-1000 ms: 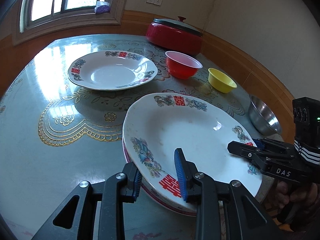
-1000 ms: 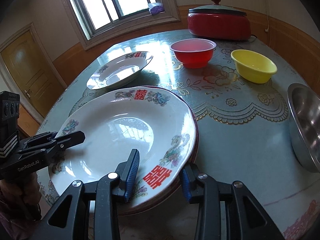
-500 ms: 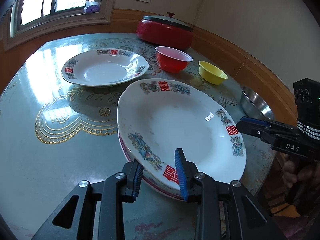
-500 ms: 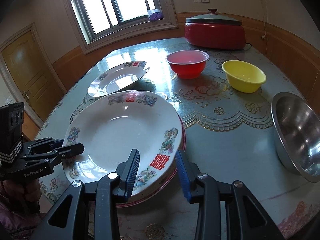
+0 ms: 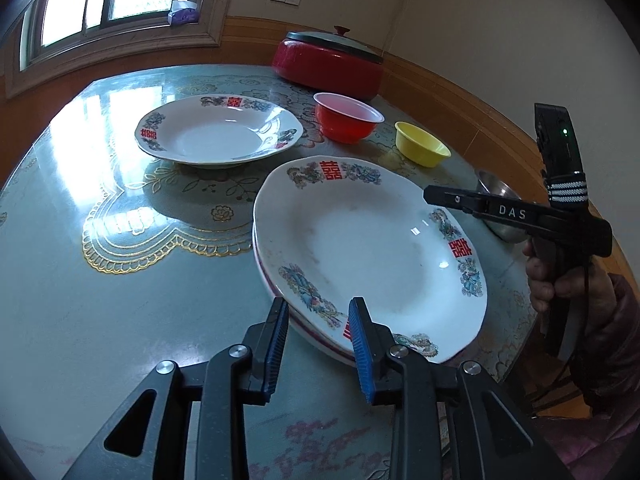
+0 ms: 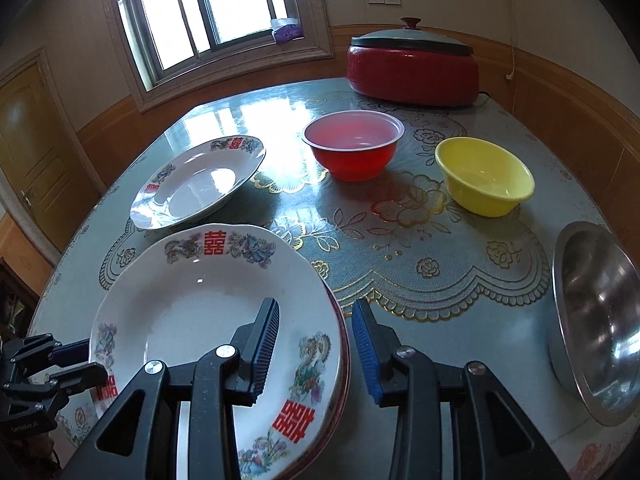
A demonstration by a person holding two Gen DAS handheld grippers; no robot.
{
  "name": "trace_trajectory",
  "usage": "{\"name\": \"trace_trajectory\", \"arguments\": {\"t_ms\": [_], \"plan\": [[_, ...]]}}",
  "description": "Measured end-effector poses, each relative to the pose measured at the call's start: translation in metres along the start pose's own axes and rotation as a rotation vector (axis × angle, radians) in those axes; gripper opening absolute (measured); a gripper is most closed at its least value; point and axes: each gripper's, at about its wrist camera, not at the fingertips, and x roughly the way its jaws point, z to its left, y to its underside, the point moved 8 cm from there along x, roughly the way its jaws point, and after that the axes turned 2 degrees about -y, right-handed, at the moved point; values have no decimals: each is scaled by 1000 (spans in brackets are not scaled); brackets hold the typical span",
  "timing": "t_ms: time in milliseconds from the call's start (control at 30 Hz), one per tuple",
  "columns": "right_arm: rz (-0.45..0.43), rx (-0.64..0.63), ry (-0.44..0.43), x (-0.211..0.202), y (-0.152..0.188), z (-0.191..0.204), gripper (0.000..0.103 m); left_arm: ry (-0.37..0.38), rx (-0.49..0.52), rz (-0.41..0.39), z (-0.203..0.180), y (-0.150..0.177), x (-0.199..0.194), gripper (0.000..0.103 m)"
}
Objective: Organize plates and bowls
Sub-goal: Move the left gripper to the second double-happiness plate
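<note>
A white floral plate (image 5: 372, 248) (image 6: 208, 312) lies on top of another plate near the table's front edge. My left gripper (image 5: 320, 336) is open and empty, just above the stack's near rim. My right gripper (image 6: 314, 340) is open and empty, above the stack's right rim; it also shows in the left wrist view (image 5: 452, 198). A second white plate (image 5: 218, 132) (image 6: 200, 180) sits alone farther back. A red bowl (image 5: 348, 118) (image 6: 354, 144), a yellow bowl (image 5: 420, 144) (image 6: 486, 176) and a steel bowl (image 6: 596, 344) (image 5: 498, 204) stand to the right.
A red lidded cooker (image 5: 330, 60) (image 6: 414, 66) stands at the table's far edge near the wall. The glossy patterned table (image 5: 120, 208) runs left toward a window. The steel bowl sits close to the table's right edge.
Both grippers have drawn back and up from the stacked plates. The top plate now rests on the lower one, with neither gripper holding it.
</note>
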Motion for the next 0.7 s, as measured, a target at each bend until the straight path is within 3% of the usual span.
{"name": "trace_trajectory", "arguments": {"t_ms": [267,367,700], "plan": [[29,-30,-20,24,-11,11,38,-21,-44,-51,16,-12,-9,34],[32,-34,-18,27,-11,12,38,-35,-40,-68,16,-23,-3,47],[49,-21,-10,29,-7,5,38,-15,5,-27,4,-25,18,53]]}}
